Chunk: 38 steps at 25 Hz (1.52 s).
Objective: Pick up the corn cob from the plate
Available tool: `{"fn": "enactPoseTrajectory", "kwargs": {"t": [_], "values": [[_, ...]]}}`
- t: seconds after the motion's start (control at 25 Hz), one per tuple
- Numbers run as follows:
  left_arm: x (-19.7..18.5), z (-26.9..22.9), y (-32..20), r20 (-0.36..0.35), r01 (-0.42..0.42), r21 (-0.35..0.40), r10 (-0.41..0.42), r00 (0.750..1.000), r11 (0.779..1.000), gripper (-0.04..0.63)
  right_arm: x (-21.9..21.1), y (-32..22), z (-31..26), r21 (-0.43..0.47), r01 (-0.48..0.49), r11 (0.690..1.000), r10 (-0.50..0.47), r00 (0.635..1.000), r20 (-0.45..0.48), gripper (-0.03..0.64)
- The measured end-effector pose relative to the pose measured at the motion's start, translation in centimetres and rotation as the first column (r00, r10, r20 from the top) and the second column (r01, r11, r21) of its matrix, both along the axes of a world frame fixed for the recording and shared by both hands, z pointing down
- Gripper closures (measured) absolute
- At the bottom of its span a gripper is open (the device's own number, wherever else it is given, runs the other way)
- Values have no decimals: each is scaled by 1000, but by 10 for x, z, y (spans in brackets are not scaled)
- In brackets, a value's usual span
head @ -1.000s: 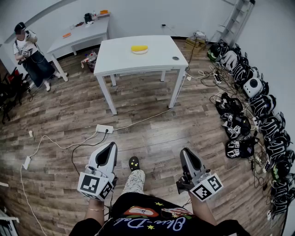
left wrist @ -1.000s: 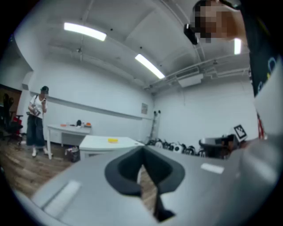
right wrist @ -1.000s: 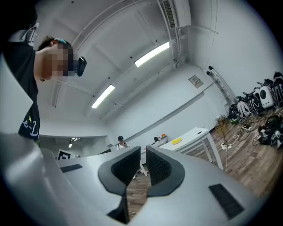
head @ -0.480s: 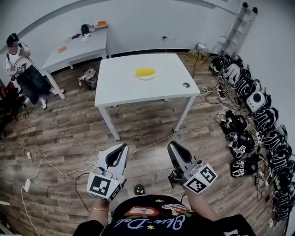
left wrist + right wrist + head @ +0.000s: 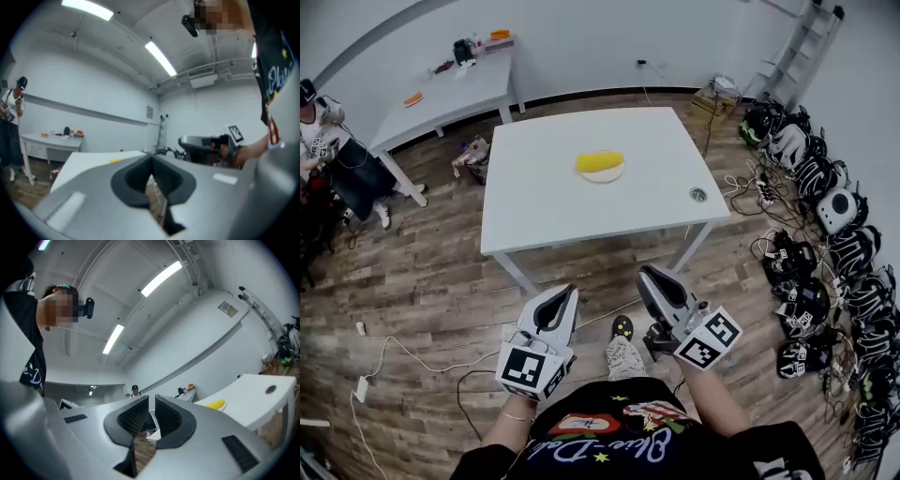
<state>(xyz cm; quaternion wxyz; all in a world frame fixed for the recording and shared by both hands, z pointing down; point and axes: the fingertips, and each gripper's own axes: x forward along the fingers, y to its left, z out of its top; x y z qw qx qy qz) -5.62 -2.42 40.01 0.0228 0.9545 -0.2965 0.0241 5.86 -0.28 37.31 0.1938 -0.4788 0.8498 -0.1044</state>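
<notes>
1. Both claws have closed in on the counter [image 5: 553, 211] since the earlier frame; its near edge now lies just beyond their tips in the head view.
2. Left claw [image 5: 568, 293]: the jaws meet at the tips with nothing between them, and it points level toward the counter.
3. Right claw [image 5: 648, 276]: the jaws are together and empty, and it is tipped slightly up toward the counter.
4. Neither claw is over the counter yet; both hang short of its near edge, above the wooden floor [image 5: 441, 281].
5. Past the counter's middle, toward its far side, sits a pale plate [image 5: 610, 177].
6. The yellow corn cob [image 5: 600, 162] lies on that plate, its long axis running roughly along the counter's width.
7. Handling, as a judgement: the cob looks stiff and fairly light, and its round body could roll on the plate.
8. The kernel rows should give the pads some bite, though any moisture would make them slippery.
9. The best hold is probably across the cob's thick middle, with the jaws opened wide first and set on its two long sides.
10. A pinch at a tapered end risks it squirting out or dragging the plate along the counter.
</notes>
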Motion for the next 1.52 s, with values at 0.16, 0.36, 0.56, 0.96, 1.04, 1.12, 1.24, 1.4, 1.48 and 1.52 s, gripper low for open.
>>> {"fn": "enactPoseTrajectory", "kwargs": {"t": [0.16,0.36,0.56,0.96,1.04,1.12,1.24,1.4,1.48,1.52], "values": [[34,-4,-93,-19,99,-35,-100,995,994,598,42,-102,-6,19,62,998,-60,994,-91,595],[69,-11,-176,-7,182,-37,-182,983,983,598,81,-224,12,-47,222,974,-227,944,-239,468],[82,-4,-217,6,194,-59,-194,981,979,598,91,-336,64,-204,367,908,-419,765,-489,361],[58,5,-290,85,281,-77,-274,958,957,598,67,-457,186,-602,367,709,-704,316,-636,319],[51,7,-297,93,297,-80,-290,953,951,598,67,-463,206,-659,337,673,-733,181,-656,319],[42,11,-301,90,322,-96,-314,945,942,598,66,-464,223,-707,317,632,-760,72,-646,319],[31,14,-306,78,350,-120,-343,936,929,598,62,-466,239,-746,296,596,-782,7,-623,319],[20,17,-311,66,366,-139,-360,931,920,598,59,-469,251,-780,278,560,-816,24,-577,322],[16,17,-312,60,372,-149,-367,928,916,598,58,-469,251,-787,282,549,-826,43,-561,342],[14,18,-313,55,373,-154,-369,928,915,598,58,-469,250,-785,281,552,-825,50,-562,348]]}}
